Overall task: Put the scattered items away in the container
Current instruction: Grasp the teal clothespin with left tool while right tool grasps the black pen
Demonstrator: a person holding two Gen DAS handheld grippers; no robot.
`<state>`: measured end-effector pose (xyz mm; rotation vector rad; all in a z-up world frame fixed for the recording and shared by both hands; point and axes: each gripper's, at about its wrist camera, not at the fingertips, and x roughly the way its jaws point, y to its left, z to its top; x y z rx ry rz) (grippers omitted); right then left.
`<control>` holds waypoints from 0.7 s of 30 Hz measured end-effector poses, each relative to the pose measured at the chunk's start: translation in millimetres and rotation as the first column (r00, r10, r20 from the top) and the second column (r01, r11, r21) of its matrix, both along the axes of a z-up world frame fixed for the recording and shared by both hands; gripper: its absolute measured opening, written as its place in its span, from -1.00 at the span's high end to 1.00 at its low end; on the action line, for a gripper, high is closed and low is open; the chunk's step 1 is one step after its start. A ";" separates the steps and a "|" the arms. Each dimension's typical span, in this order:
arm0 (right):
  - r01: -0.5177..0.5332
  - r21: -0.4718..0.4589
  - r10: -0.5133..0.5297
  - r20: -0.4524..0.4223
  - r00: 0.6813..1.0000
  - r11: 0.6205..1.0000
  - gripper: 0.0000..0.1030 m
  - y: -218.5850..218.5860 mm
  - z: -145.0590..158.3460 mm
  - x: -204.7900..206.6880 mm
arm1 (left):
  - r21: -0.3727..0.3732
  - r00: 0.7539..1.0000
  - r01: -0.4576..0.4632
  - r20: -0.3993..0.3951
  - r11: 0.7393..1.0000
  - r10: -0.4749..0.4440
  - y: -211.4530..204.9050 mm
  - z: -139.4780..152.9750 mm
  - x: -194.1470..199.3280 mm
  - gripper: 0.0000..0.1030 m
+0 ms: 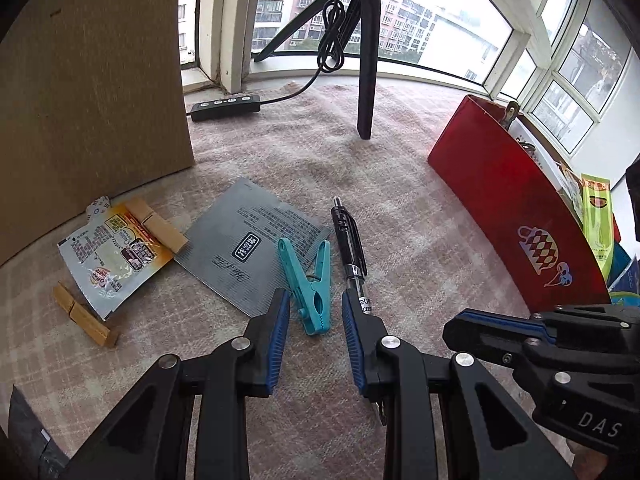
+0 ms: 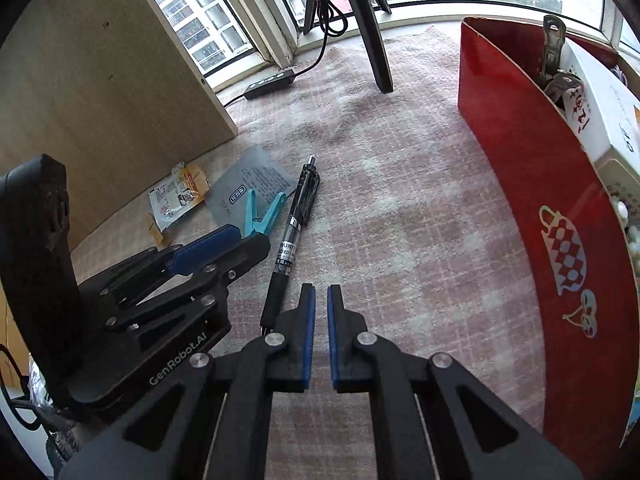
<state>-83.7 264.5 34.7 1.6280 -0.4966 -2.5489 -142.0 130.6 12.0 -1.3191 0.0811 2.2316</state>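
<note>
Tidying is partly done: the red container (image 2: 532, 184) at the right already holds packets, a white box and metal clips (exact count unclear). Left out on the blanket-covered bench (image 1: 400, 208): black pen (image 1: 349, 240), teal clothespin (image 1: 310, 288), grey sachet (image 1: 248, 248), printed snack packet (image 1: 110, 256) and two wooden clothespins (image 1: 86, 314). Left hand-held gripper (image 1: 316, 320) hangs partly spread above the teal clothespin, gripping nothing, one finger overlapping the pen. Right hand-held gripper (image 2: 321, 320) is clenched and empty, just beside the pen's grip end. Six items left, by my read.
</note>
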 end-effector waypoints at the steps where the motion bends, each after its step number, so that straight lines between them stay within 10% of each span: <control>1: -0.003 0.000 0.003 -0.002 1.000 1.000 0.88 -0.2 0.5 -1.4 | -0.001 1.000 0.001 -0.004 1.000 -0.001 0.5 -1.3 -0.2 0.51; 21: -0.054 0.047 0.053 0.013 0.998 0.997 0.59 -33.2 -21.6 -45.3 | 0.049 0.996 -0.074 -0.047 0.996 0.076 -49.3 20.2 14.3 0.68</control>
